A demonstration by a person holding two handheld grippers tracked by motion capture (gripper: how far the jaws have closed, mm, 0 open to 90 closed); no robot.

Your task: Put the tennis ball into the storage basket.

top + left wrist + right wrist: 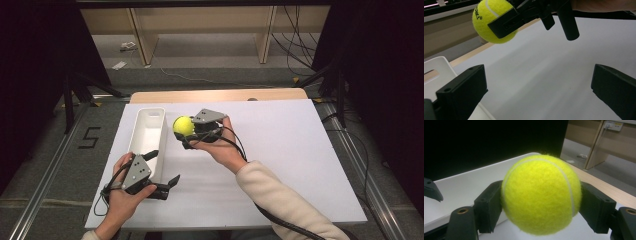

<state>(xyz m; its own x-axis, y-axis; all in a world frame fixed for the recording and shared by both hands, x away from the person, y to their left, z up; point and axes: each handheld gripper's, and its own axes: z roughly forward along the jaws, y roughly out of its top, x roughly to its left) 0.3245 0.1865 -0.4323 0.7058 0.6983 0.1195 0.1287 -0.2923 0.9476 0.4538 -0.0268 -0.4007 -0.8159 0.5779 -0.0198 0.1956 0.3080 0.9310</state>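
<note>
White worktop point(280, 150): right gripper point(186, 131) jaws clamp the tennis ball point(183, 125); carry it level over the white bin point(145, 137). Left gripper point(165, 170) jaws gape empty.

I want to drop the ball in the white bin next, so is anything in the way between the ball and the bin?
Nothing visible is. The right gripper holds the ball just beside the bin, whose inside looks empty. The left gripper, jaws open, sits near the bin's near end, off that path.

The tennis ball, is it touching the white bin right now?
Apart. The left gripper view shows the tennis ball held in the air by the right gripper, clear of the white bin below.
</note>
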